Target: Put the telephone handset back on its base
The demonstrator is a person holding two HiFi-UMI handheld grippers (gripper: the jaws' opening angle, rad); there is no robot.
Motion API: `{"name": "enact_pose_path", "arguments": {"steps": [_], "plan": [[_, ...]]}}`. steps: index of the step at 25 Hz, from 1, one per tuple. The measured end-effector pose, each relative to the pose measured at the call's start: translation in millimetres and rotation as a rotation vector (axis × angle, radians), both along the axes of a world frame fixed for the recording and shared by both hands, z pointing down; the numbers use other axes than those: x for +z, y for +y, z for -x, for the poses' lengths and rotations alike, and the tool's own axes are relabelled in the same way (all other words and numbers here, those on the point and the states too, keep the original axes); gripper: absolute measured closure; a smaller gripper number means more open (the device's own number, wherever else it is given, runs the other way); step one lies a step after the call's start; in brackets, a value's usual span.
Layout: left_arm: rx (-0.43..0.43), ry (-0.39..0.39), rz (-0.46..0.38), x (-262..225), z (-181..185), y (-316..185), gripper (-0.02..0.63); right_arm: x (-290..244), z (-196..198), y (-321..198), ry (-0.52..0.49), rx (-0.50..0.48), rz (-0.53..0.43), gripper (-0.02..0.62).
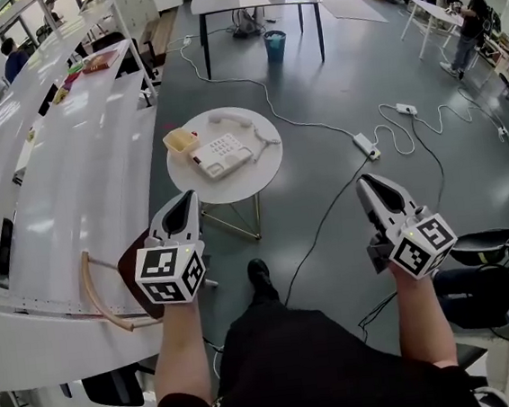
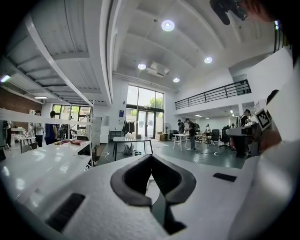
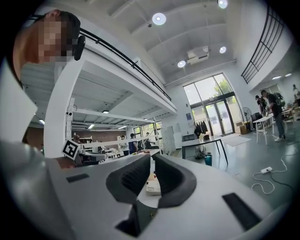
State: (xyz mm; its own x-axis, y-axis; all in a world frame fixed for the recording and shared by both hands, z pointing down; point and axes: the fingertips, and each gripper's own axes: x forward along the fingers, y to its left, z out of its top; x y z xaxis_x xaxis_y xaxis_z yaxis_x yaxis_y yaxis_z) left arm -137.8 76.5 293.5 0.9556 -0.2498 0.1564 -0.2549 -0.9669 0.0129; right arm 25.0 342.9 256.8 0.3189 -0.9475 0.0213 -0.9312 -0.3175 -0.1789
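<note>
The white plastic handset (image 1: 232,118) lay crosswise behind its white keypad base (image 1: 220,155) on the round white bench (image 1: 189,185), nearer the left gripper (image 1: 186,199) (jaws together; right gripper (image 1: 366,181) barely parted, both empty).

Yellow object (image 1: 180,141) beside the telephone (image 1: 207,164) is too small to identify; keypad markings (image 1: 227,144) unreadable

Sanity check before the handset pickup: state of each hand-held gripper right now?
Left hand-held gripper: closed, empty.
Right hand-held gripper: jaws a narrow gap apart, holding nothing.
</note>
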Motion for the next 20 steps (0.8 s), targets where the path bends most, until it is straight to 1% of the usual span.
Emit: {"name": "enact_pose_path", "arguments": {"steps": [7, 14, 20], "plan": [[0.002, 0.008, 0.012, 7.4, -46.0, -49.3, 0.595, -3.1, -41.9, -54.8, 0.017, -0.025, 0.029, 0.536], [-0.003, -0.004, 0.012, 21.2, -104.4, -118.6, 0.595, 9.4, -94.1, -134.6, 0.009, -0.067, 0.073, 0.499], [-0.027, -0.031, 0.053, 37.0, -129.7, -171.1, 0.595, 14.8, -125.7, -207.3, -0.010, -0.123, 0.121, 0.462]]}}
